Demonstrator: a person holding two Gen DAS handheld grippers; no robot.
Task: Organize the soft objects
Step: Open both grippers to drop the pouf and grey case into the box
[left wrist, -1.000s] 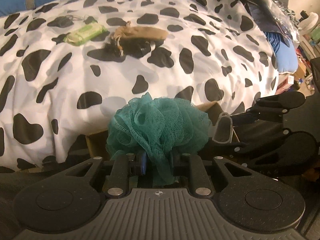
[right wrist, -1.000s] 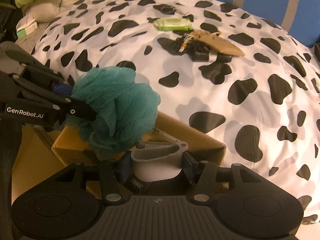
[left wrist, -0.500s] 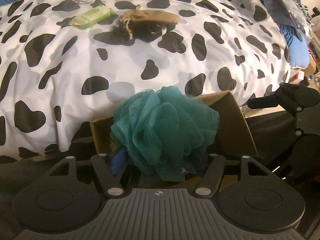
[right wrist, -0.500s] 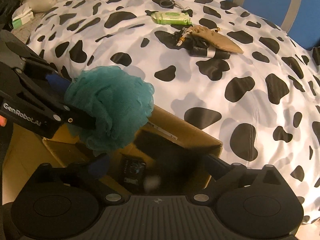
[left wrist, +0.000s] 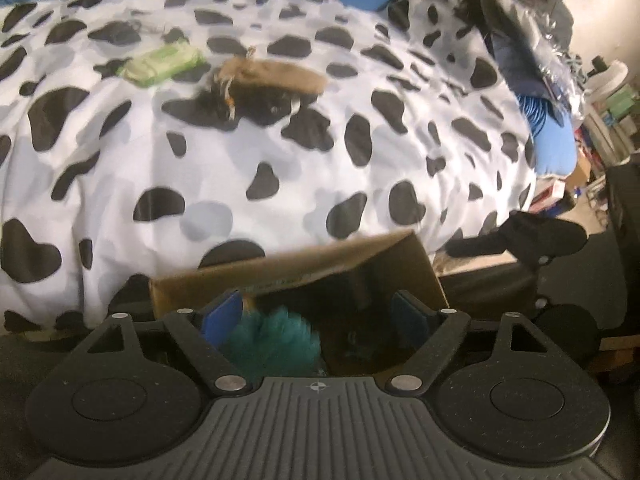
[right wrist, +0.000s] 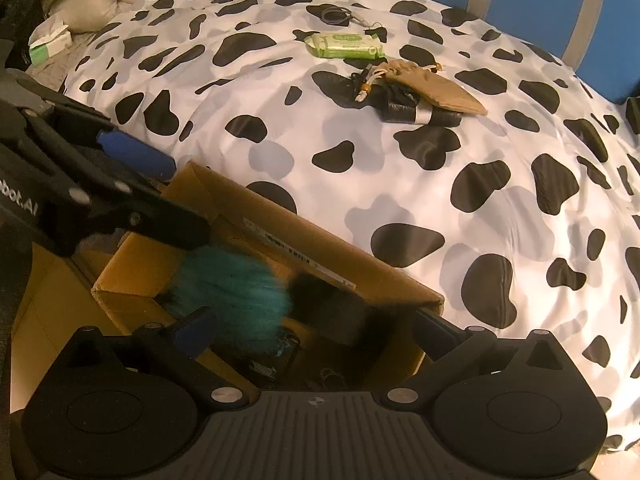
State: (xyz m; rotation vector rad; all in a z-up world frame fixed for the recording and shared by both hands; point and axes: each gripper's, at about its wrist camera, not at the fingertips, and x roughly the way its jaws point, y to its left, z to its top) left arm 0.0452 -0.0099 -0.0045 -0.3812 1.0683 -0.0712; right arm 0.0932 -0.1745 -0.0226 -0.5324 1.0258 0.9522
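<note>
cow-print bedding (right wrist: 360,184) fills the background. both jaws have just been opening: the left gripper (left wrist: 316,312) and right gripper (right wrist: 312,330) are spread wide over the cardboard box (right wrist: 360,276), so the teal loofah (right wrist: 232,292), blurred, is let go into it. a tan pouch (right wrist: 436,84) and wipes pack (right wrist: 344,45) are left beyond.

A cardboard box (right wrist: 280,224) is set against the near edge of the bed (right wrist: 400,184). A mesh bath sponge (right wrist: 236,292), blurred, appears to lie inside it. Farther back on the bed, a wipes packet (right wrist: 344,45) is placed left of a drawstring pouch (right wrist: 436,86).
</note>
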